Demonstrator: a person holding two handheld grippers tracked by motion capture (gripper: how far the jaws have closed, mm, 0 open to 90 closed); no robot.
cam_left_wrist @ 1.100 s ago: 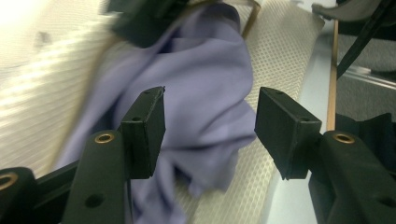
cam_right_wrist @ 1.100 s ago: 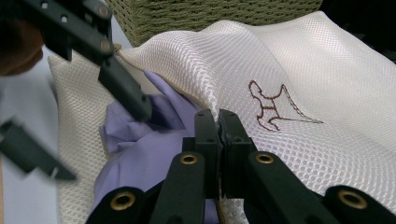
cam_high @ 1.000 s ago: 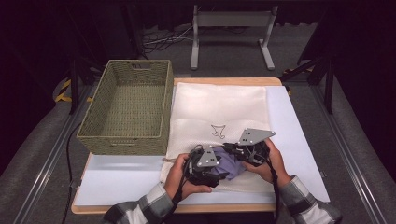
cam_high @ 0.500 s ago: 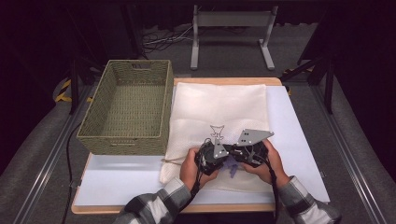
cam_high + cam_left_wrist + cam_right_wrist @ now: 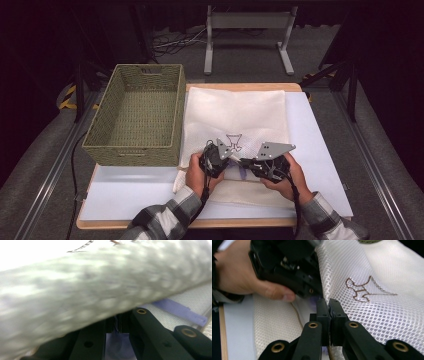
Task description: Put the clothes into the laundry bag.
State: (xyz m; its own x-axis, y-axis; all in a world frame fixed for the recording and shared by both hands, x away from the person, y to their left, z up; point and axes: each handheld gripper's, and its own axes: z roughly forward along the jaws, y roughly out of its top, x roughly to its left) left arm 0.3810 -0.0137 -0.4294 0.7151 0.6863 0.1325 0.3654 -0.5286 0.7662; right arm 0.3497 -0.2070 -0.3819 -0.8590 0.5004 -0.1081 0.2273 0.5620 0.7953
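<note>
Both grippers are working at the near edge of the white mesh bag (image 5: 235, 115), which is lying just right of the green basket (image 5: 135, 120). The left gripper (image 5: 216, 159) and right gripper (image 5: 250, 162) are each pinching a fold of the bag, jaws nearly together.

The bag (image 5: 235, 115) is creamy white, with a net pattern of tiny holes and a brown line drawing (image 5: 364, 290) stitched on it. A purple strip (image 5: 180, 311) shows on it. The basket (image 5: 135, 117) is green and woven. The mat (image 5: 315, 140) is pale blue-white. The sleeves (image 5: 165, 220) are grey and white checks. The grippers (image 5: 216, 159) are black.
</note>
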